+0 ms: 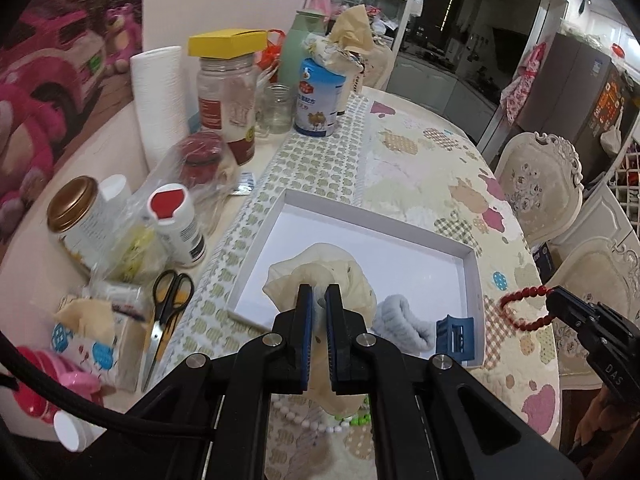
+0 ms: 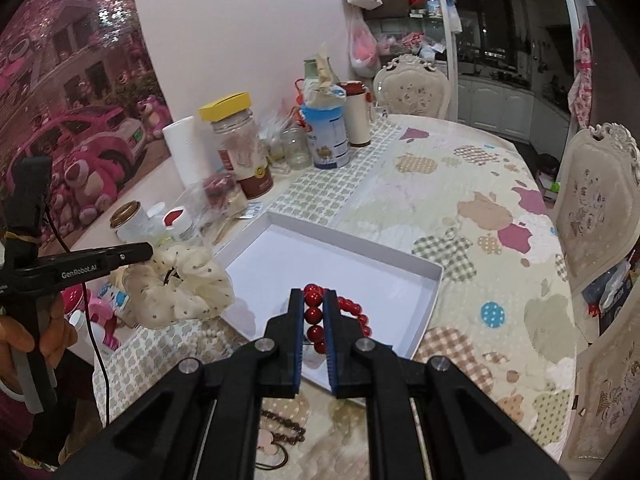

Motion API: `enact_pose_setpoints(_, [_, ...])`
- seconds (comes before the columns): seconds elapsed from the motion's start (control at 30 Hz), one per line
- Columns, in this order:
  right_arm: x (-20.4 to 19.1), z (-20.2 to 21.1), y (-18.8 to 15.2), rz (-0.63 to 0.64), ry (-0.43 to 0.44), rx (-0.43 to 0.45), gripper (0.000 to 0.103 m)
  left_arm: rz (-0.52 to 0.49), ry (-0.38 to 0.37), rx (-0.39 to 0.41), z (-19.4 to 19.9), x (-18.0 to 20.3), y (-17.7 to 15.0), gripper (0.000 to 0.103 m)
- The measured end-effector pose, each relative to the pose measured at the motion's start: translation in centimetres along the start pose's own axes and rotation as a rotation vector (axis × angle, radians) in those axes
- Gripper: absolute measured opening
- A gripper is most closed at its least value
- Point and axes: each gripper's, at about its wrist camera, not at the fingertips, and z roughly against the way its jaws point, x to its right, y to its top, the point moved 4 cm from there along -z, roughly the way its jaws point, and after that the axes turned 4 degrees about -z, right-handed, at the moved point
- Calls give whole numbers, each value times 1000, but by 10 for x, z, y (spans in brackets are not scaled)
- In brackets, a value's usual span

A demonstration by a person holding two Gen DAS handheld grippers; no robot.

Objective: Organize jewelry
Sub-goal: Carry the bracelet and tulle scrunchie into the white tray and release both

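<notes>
My left gripper (image 1: 319, 294) is shut on a cream dotted scrunchie (image 1: 320, 268) and holds it over the near left part of the white tray (image 1: 474, 276). The right wrist view shows the same scrunchie (image 2: 180, 288) hanging from that gripper's tip at the left. My right gripper (image 2: 314, 300) is shut on a red bead bracelet (image 2: 352, 310), lifted above the white tray (image 2: 434, 292). From the left wrist view the red bead bracelet (image 1: 520, 308) dangles at the right edge. A pale blue scrunchie (image 1: 404, 320) and a blue hair clip (image 1: 454, 334) lie in the tray's near corner.
Jars, a milk tin (image 1: 318, 98), a paper roll (image 1: 158, 100), bottles and scissors (image 1: 166, 312) crowd the table's left side. White and green bead strings (image 1: 320, 420) lie near the front edge, a dark bead string (image 2: 280, 432) too. Chairs (image 1: 536, 184) stand at the right.
</notes>
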Motion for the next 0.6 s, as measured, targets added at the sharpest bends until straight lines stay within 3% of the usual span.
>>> enact_pose_setpoints(0.37, [18,-34,11,-34,-37,-26,9,-12,-24,-47,-50,9,23,6])
enact_pose_setpoints(0.6, [33,-74,20,-86,-44,-72,9,13,-65,-118,-95,17,23,5])
